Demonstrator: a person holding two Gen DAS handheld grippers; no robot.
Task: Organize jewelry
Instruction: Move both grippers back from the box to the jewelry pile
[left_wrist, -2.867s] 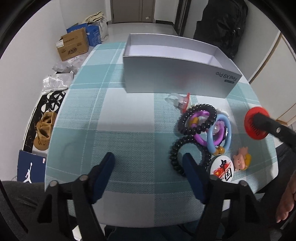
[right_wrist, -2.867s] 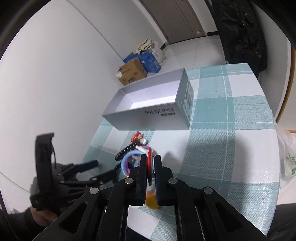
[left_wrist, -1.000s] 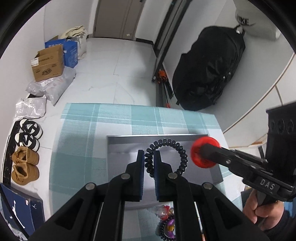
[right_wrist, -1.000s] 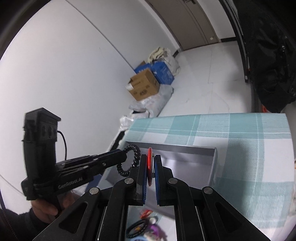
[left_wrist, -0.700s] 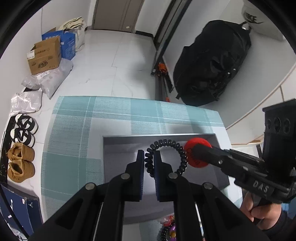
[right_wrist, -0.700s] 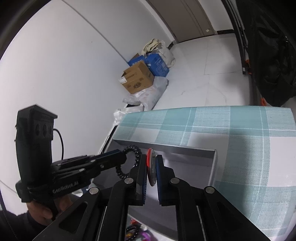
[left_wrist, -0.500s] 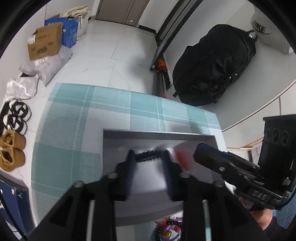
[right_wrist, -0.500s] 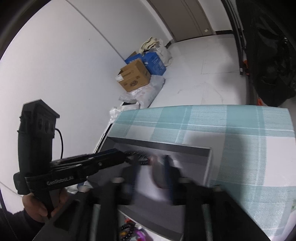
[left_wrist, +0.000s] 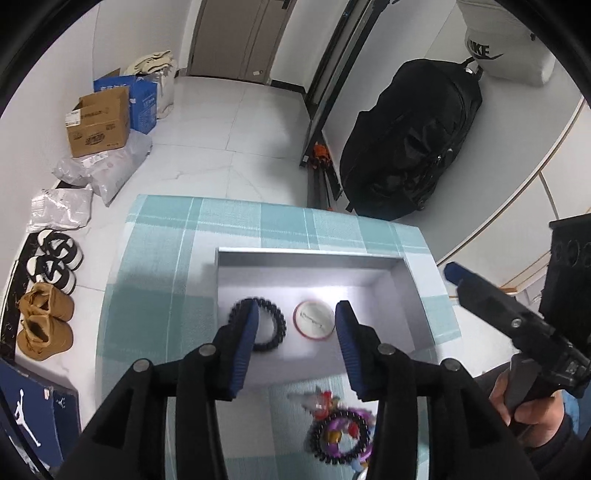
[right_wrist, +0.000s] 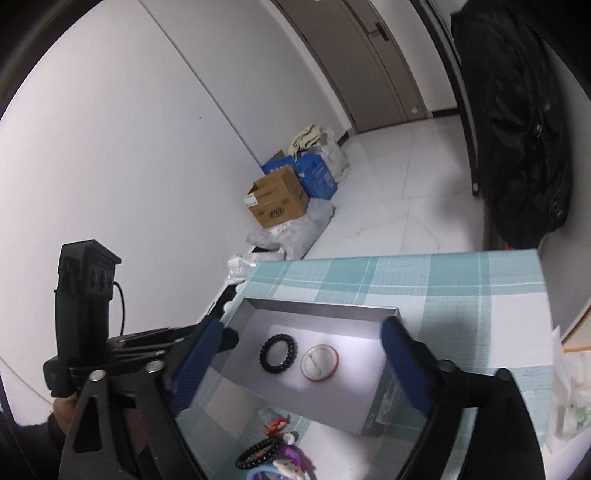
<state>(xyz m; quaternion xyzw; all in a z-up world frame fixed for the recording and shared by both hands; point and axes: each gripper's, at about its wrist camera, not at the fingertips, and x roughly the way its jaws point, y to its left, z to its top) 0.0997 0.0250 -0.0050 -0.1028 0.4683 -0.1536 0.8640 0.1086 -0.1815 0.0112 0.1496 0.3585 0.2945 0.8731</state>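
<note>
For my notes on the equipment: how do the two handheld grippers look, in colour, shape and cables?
Both grippers, left and right, have black angular frames with silver round bolts and blue ribbed pads on the jaws. The left handle is a black block with round sockets and a thin black cable. Dark sleeves cover both wrists.

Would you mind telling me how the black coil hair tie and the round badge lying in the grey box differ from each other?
The black coil hair tie is an open ring, and the box floor shows through its middle; the round badge is a solid disc. The hair tie is black all over, while the badge shows a pale face with a red rim. The hair tie lies to the left of the badge in both views. Both lie flat and apart inside the grey box, with both grippers open above them.
</note>
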